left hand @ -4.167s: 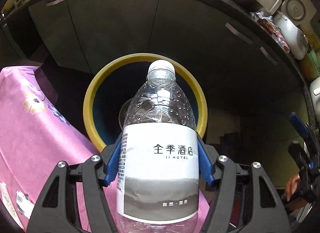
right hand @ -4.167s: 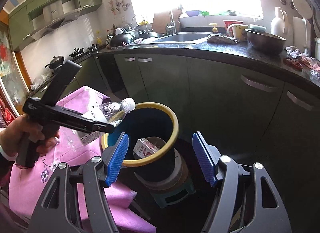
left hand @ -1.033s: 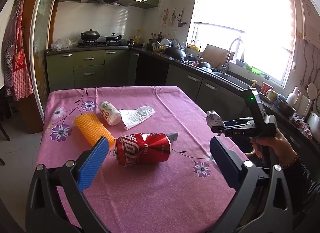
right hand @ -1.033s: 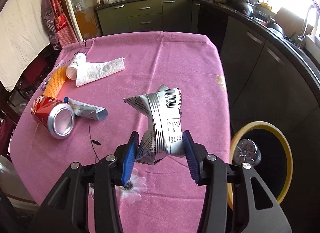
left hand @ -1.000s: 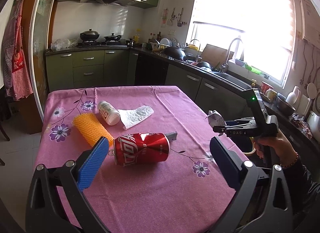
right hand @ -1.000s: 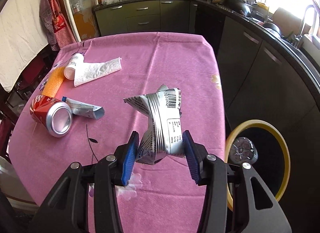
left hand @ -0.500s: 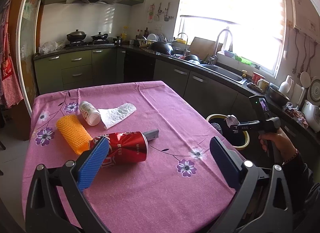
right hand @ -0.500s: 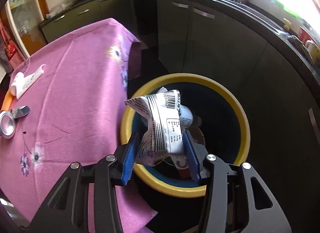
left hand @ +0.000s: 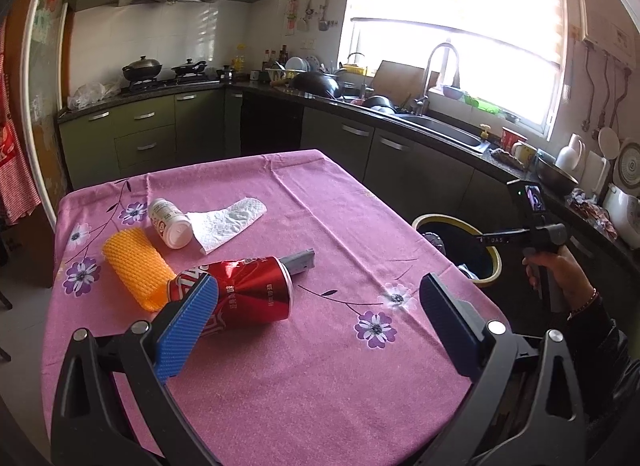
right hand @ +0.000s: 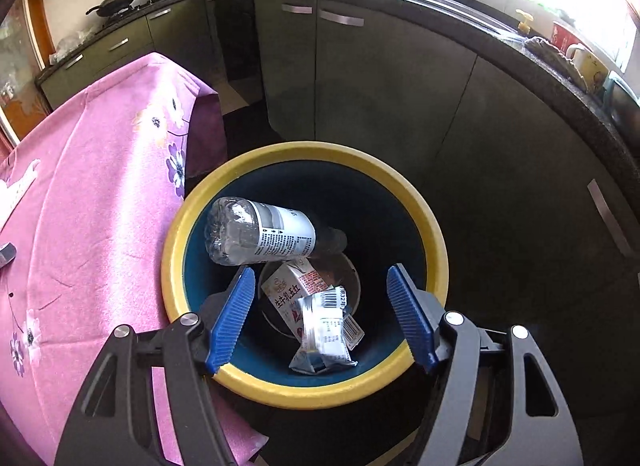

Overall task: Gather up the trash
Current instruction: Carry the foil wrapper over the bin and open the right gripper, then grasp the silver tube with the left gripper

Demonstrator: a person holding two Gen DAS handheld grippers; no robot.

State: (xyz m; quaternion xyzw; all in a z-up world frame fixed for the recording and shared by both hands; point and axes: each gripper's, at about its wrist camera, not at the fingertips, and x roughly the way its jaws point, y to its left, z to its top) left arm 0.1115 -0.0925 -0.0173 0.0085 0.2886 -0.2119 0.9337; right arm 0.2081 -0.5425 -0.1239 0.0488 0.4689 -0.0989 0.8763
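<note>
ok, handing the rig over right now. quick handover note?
Right gripper: over the bin, fingers just opened, nothing between them.
Left gripper: open, empty, aimed at the red can.
Done: water bottle, milk carton and silver wrapper are in the bin.
Left on the table: red can, orange mesh sleeve, white pill bottle, tissue, grey tube.

I see a crumpled silver foil wrapper (right hand: pixel 325 336) lying in the yellow-rimmed blue bin (right hand: pixel 200 201) beside a milk carton (right hand: pixel 294 286), under a tilted clear plastic bottle (right hand: pixel 260 236).
</note>
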